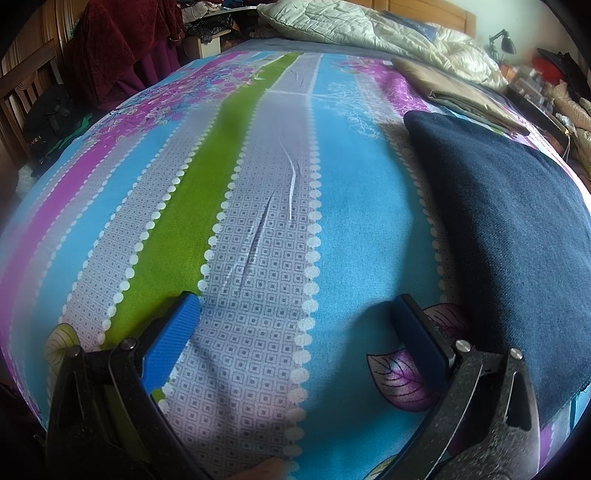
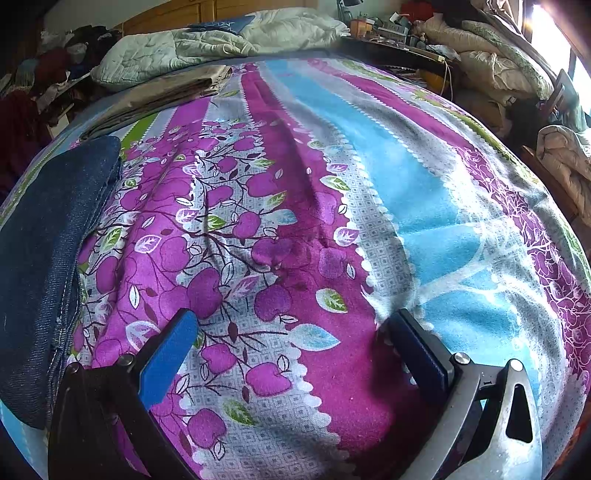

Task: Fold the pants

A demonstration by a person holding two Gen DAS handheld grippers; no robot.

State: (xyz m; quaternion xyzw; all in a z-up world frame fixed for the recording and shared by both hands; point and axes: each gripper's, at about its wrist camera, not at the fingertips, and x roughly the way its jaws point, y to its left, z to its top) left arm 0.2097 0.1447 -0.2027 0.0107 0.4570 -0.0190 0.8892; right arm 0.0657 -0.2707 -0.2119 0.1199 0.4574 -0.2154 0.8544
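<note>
Dark blue denim pants [image 1: 498,229] lie folded in a flat rectangle on the striped, flowered bedsheet [image 1: 258,221], at the right of the left wrist view. The same pants [image 2: 44,258] fill the left edge of the right wrist view, their stitched seam showing. My left gripper [image 1: 295,314] hovers open over the grey and blue stripes, left of the pants, with nothing between its blue pads [image 1: 173,339]. My right gripper [image 2: 291,328] is open too, above the purple apple print [image 2: 229,258], right of the pants and apart from them.
A folded tan cloth [image 1: 458,92] lies beyond the pants. A rumpled cream quilt [image 1: 369,33] sits at the bed's head. Dark red clothing [image 1: 118,51] hangs over a wooden chair at the left. A cluttered desk and piled bedding [image 2: 498,62] stand at the right.
</note>
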